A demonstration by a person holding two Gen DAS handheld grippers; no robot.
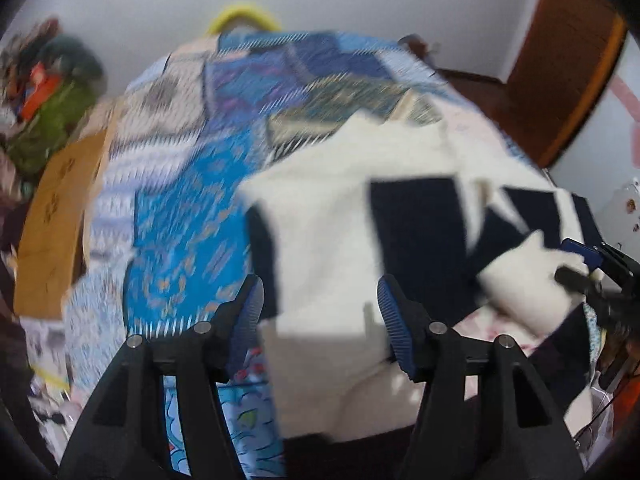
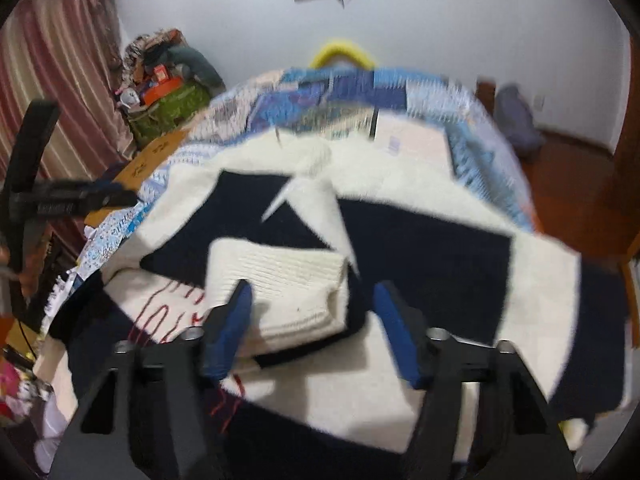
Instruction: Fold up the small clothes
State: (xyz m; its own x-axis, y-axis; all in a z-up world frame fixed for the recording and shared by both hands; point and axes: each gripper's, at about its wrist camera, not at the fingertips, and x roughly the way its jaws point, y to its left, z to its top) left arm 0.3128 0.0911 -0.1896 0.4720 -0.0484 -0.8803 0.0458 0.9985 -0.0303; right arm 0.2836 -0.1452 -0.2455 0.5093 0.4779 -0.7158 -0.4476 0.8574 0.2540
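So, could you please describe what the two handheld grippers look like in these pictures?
Both look alike. The left gripper and the right gripper each have two black plastic fingers carrying blue ribbed pads, joined by silver round pins to black angular bodies with cut-out slots. No cables, markings, hands or sleeves are visible.

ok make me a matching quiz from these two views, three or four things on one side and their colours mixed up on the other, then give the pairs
Things:
1. sweater
2. ribbed cuff
3. hoop behind the bed
4. cardboard

Colours:
A. yellow
B. cream only
C. brown
D. cream with navy blocks

Pairs: 1-D, 2-B, 3-A, 4-C
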